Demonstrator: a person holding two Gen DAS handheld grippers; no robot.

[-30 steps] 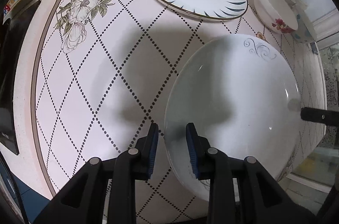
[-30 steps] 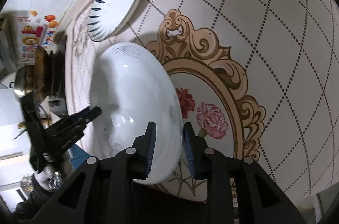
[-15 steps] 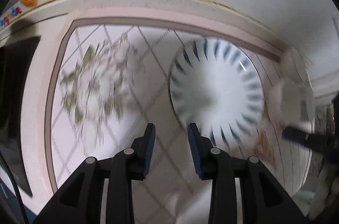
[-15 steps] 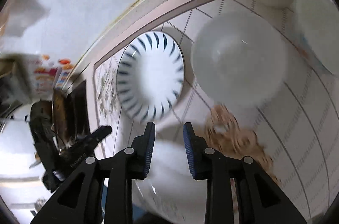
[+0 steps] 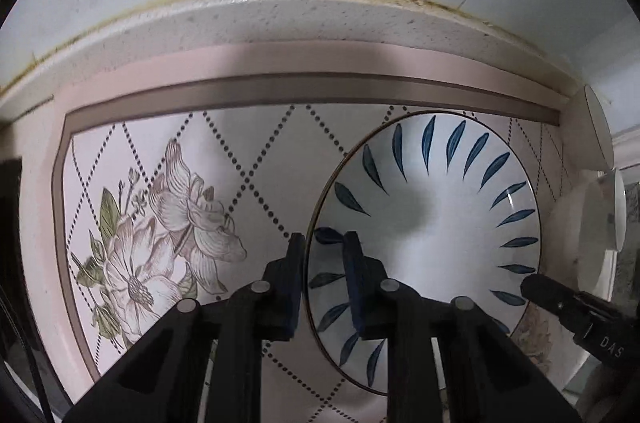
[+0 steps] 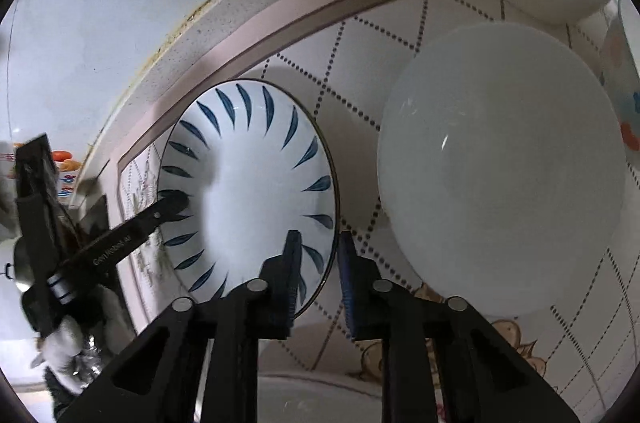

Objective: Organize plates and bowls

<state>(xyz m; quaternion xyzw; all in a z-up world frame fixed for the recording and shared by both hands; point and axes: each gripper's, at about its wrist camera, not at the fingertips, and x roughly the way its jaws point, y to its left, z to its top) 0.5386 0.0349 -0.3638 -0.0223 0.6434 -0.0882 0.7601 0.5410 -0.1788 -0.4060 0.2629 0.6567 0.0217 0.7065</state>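
Left wrist view: blue-leaf plate [image 5: 432, 223] rim between parted left claw [image 5: 323, 279] fingers, ungripped.

Both my wrist cams sit low and close over the patterned table [image 5: 256, 159], facing the far wall. They share the blue-leaf plate [image 5: 424, 223] [image 6: 248, 183]: left cam from its left edge, right cam from its right.
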